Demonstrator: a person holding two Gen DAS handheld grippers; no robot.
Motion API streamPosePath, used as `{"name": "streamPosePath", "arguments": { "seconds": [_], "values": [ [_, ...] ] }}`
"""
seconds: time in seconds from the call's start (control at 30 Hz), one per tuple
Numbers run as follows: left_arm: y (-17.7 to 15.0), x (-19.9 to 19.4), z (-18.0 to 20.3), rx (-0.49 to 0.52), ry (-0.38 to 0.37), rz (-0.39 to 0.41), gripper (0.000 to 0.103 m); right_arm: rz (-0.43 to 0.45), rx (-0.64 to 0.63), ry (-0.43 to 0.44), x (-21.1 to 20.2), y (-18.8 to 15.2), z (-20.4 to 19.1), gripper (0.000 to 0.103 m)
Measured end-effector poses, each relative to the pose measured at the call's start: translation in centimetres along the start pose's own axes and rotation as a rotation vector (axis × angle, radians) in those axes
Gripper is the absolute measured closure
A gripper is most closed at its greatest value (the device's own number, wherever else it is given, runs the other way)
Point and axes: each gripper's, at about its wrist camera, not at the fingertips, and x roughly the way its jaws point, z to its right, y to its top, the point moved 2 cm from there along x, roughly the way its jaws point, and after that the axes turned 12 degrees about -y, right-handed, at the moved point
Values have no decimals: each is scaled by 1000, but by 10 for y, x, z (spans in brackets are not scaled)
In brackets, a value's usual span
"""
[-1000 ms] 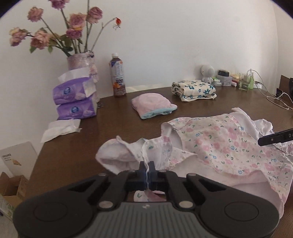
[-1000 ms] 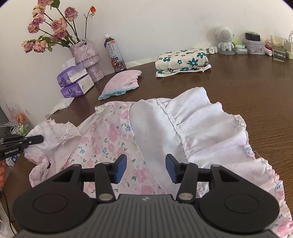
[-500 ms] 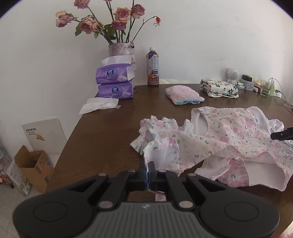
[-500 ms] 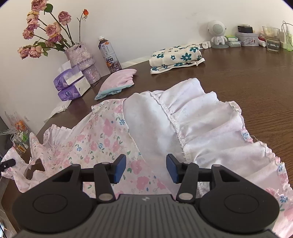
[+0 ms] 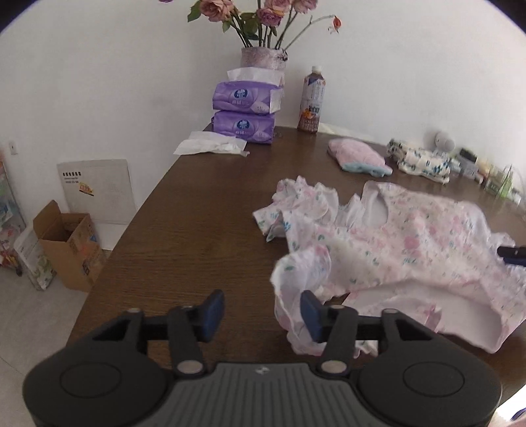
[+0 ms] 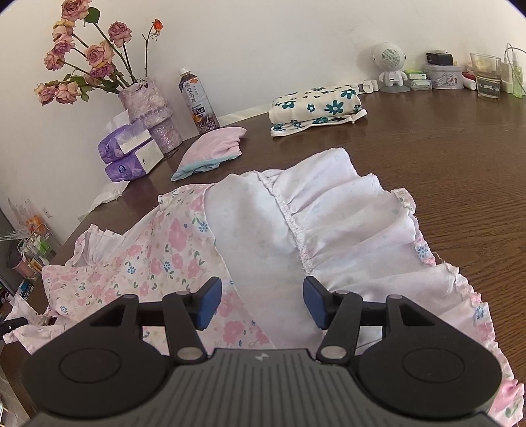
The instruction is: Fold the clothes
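- The left gripper (image 5: 259, 315) is opening, its jaws releasing a sleeve of the floral dress (image 5: 411, 243) lying at centre right.
- The right gripper (image 6: 261, 303) is opening above the dress, grasping nothing.

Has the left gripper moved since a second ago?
Yes. The left gripper backed toward the near table edge, away from the vase, pulling the dress sleeve; its jaws are opening.

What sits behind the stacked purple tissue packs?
Behind the tissue packs stands a vase of pink roses against the wall. The packs hide the vase's lower part in the left wrist view.
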Motion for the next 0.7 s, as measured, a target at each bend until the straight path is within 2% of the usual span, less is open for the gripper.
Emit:
{"name": "streamPosePath", "arguments": {
  "seconds": [0.03, 0.1, 0.2, 0.27, 0.47, 0.6, 0.7],
  "values": [
    [8, -4, 0, -16, -25, 24, 40, 13, -4, 2, -4, 3, 1, 34],
    [27, -6, 5, -11, -46, 57, 34, 50, -16, 0, -12, 13, 3, 28],
    [57, 4, 17, 36, -51, 67, 33, 107, -45, -29, -23, 35, 7, 26],
    [78, 18, 29, 85, -85, 51, 33, 134, -68, -60, -25, 51, 10, 26],
    [123, 93, 84, 231, -192, -101, 33, 115, -128, -104, -2, 98, 10, 26],
    [125, 152, 121, 277, -231, -241, 33, 34, -182, -93, 32, 123, -2, 31],
    [130, 189, 140, 294, -233, -286, 33, -57, -193, -83, 60, 136, -6, 31]
  ]
}}
